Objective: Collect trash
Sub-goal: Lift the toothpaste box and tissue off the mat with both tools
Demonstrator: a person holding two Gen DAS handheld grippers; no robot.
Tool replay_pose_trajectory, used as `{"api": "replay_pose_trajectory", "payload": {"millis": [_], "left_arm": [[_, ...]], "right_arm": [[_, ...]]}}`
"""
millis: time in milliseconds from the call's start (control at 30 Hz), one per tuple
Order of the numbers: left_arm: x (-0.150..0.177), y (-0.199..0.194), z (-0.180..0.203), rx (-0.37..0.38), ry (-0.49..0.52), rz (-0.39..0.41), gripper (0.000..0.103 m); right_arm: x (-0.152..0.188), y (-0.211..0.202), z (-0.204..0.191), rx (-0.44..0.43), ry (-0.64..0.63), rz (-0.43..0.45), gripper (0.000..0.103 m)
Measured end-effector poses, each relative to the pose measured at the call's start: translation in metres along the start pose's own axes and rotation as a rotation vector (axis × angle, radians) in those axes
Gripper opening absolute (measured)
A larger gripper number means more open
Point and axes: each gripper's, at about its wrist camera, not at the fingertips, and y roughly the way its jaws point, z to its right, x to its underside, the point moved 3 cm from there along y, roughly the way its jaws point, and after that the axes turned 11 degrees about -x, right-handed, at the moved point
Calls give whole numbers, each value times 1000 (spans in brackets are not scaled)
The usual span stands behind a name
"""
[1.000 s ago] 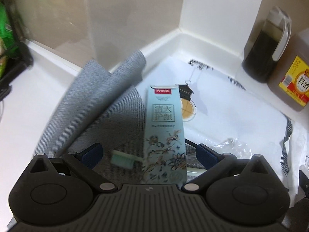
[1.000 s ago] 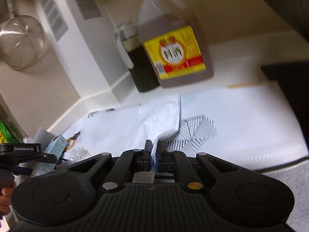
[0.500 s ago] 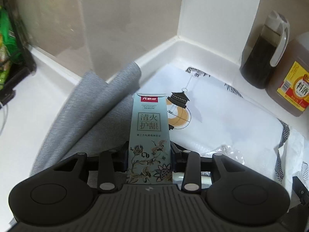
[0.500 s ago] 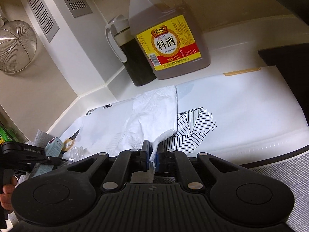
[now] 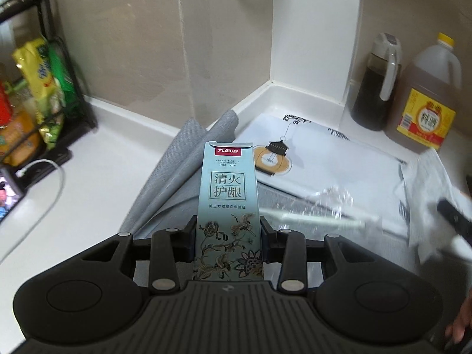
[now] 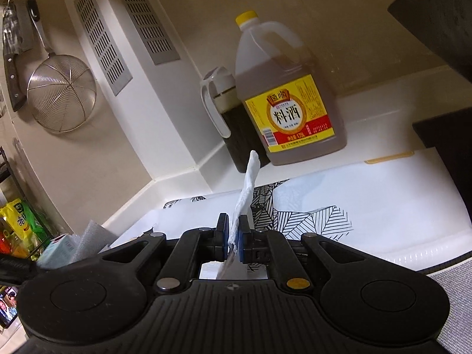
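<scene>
A pale blue toothpaste box [image 5: 228,183] with flower print stands upright between the jaws of my left gripper [image 5: 227,236], which is shut on its lower half, lifted above the grey mat [image 5: 177,159]. My right gripper [image 6: 234,230] is shut on a crumpled white tissue [image 6: 247,185] that sticks up edge-on from the pads. The left wrist view shows that tissue [image 5: 424,183] at the right edge, blurred. A clear plastic wrapper [image 5: 333,197] and a white stick [image 5: 324,218] lie on the patterned white mat [image 5: 324,153]. The box [image 6: 57,247] also shows at the right wrist view's lower left.
A dark sauce bottle [image 5: 374,94] and a yellow-labelled cooking wine jug [image 5: 427,103] stand in the back corner by the wall. A black rack with snack packets [image 5: 38,88] sits at the left, with a phone [image 5: 6,194] on a cable. A wire strainer [image 6: 62,91] hangs on the wall.
The left gripper's jaws closed onto the toothpaste box and raised it off the grey mat. The right gripper lifted the tissue from the white mat; it now stands edge-on.
</scene>
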Motion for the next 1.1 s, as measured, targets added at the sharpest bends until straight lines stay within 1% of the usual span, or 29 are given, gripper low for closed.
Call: {"api": "replay_pose_trajectory", "payload": {"millis": [167, 433, 600, 700, 933, 1100], "left_arm": [[25, -29, -9, -35, 33, 23, 44], [65, -60, -19, -47, 33, 5, 44], [79, -77, -23, -79, 40, 17, 44], [86, -86, -26, -85, 35, 21, 44], [102, -104, -36, -94, 31, 37, 44], [119, -112, -49, -82, 11, 20, 44]], "right_arm": [[0, 0, 1, 1, 3, -5, 7], [-1, -2, 0, -3, -3, 3, 7], [-1, -2, 1, -3, 5, 1, 7], [-1, -2, 2, -6, 11, -1, 7], [-1, -3, 1, -18, 0, 1, 7], [1, -3, -1, -25, -13, -4, 7]]}}
